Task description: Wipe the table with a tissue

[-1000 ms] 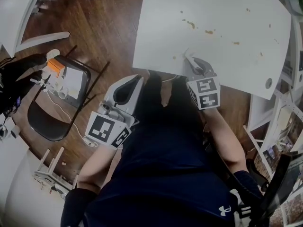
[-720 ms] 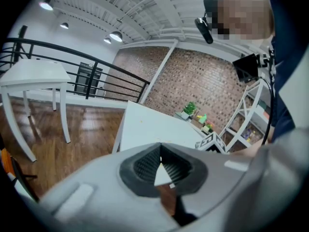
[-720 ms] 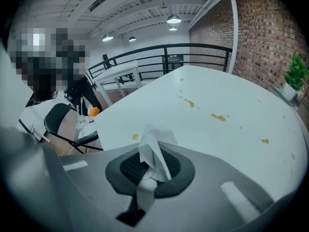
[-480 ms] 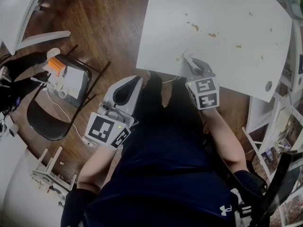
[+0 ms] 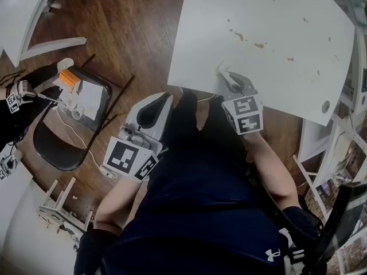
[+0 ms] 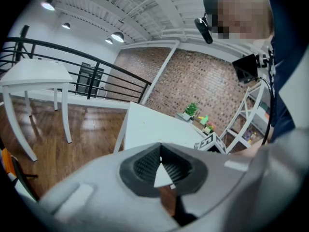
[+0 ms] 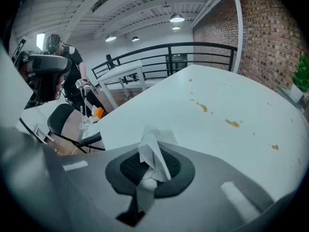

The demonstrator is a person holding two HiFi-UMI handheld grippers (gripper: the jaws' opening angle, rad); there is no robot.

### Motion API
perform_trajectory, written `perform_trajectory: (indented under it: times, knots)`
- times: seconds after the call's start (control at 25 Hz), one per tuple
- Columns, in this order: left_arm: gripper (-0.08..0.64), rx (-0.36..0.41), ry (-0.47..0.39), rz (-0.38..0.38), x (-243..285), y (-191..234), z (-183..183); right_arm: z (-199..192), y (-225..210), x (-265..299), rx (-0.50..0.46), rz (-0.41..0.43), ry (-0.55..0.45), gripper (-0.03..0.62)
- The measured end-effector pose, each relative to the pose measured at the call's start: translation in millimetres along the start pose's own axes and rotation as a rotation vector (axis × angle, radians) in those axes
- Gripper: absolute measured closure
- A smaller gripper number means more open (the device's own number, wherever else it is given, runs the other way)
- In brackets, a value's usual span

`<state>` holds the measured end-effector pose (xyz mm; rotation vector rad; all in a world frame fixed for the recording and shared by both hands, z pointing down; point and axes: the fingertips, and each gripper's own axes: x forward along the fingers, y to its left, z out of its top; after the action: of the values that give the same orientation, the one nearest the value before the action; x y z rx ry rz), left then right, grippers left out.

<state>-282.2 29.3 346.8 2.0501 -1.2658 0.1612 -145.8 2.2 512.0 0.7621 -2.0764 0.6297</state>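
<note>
Both jaws of the right gripper [image 5: 230,80] are clenched on a crumpled white tissue [image 5: 220,69], whose loose end sticks out past the tips; the gripper is at the near edge of the white table [image 5: 287,90], close to the near left corner, with the tissue just inside that edge; whether the tissue presses on the surface cannot be told; several brown stains [image 5: 238,35] lie scattered further in, toward the middle and far edge, well apart from the tissue; the left gripper [image 5: 163,99] is held off the table, over the wooden floor [image 5: 137,33] beside the person's torso, its jaws closed tip to tip on nothing; a black folding chair [image 5: 60,148] stands to the left.
</note>
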Motion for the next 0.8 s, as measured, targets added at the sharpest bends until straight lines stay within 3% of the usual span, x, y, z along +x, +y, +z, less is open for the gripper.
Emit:
perform_trajectory:
  times: [0.8]
  knots:
    - [0.557, -0.015, -0.014, 0.013, -9.8, 13.9, 1.5, 10.0, 16.8, 10.2, -0.020, 0.023, 0.012, 0.580]
